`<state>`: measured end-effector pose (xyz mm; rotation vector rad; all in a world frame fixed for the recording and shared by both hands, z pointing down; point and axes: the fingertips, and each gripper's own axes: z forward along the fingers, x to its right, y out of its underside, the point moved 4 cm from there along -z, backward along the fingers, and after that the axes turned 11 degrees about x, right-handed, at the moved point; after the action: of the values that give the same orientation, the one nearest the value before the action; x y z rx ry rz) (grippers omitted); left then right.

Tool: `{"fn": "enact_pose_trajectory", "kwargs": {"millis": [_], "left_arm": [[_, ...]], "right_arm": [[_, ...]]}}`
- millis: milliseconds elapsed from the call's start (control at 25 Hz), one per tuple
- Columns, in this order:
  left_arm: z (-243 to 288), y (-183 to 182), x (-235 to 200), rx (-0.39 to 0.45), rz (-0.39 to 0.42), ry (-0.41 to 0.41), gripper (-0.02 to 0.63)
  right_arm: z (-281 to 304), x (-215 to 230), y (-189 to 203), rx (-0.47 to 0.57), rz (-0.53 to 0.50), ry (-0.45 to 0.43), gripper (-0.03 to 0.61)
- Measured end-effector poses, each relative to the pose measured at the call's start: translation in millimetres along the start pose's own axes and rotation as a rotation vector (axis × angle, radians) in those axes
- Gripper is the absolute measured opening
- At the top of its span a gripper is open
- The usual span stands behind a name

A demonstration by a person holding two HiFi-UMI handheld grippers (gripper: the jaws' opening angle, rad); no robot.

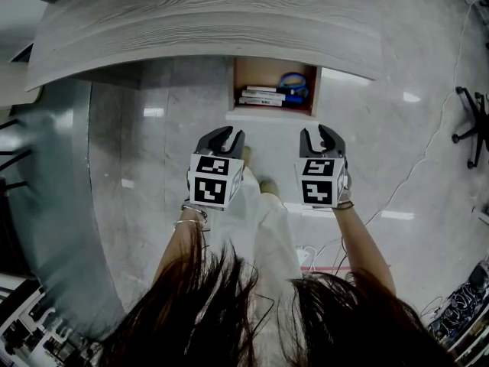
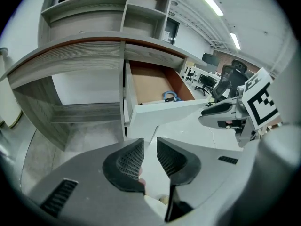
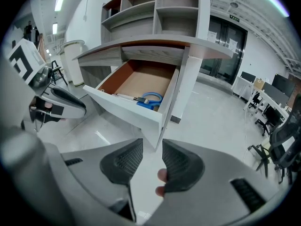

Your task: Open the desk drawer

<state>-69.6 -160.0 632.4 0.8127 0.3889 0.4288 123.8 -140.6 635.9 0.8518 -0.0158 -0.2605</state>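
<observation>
Glossy pale floor point(image 1: 397, 151) spreads wide before the curved tabletop point(image 1: 214, 21). Beneath its edge the drawer point(image 1: 272, 115) stands pulled out, its front apart from both grippers. Left gripper point(image 1: 225, 136) and right gripper point(image 1: 321, 134) hover near it, jaws spread, pinching nothing.

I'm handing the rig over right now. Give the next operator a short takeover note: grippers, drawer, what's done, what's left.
Left gripper: jaws apart, nothing between them, held short of the drawer front.
Right gripper: jaws apart, empty, beside the left one, also clear of the drawer.
Drawer: pulled out from under the desk, interior exposed. Inside lie a blue looped item and some flat items.
Done: the drawer stands open.
Left: probably nothing for the opening itself. Neither gripper is touching anything.
</observation>
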Motion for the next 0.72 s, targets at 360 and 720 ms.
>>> {"fn": "enact_pose_trajectory", "kwargs": {"millis": [360, 720], "left_arm": [[-21, -7, 6, 0.017, 0.008, -0.034, 0.089], [-42, -4, 24, 0.004, 0.017, -0.043, 0.083]], "right_arm": [[-23, 0, 8, -0.007, 0.023, -0.003, 0.132], [-44, -5, 12, -0.004, 0.025, -0.018, 0.112]]}}
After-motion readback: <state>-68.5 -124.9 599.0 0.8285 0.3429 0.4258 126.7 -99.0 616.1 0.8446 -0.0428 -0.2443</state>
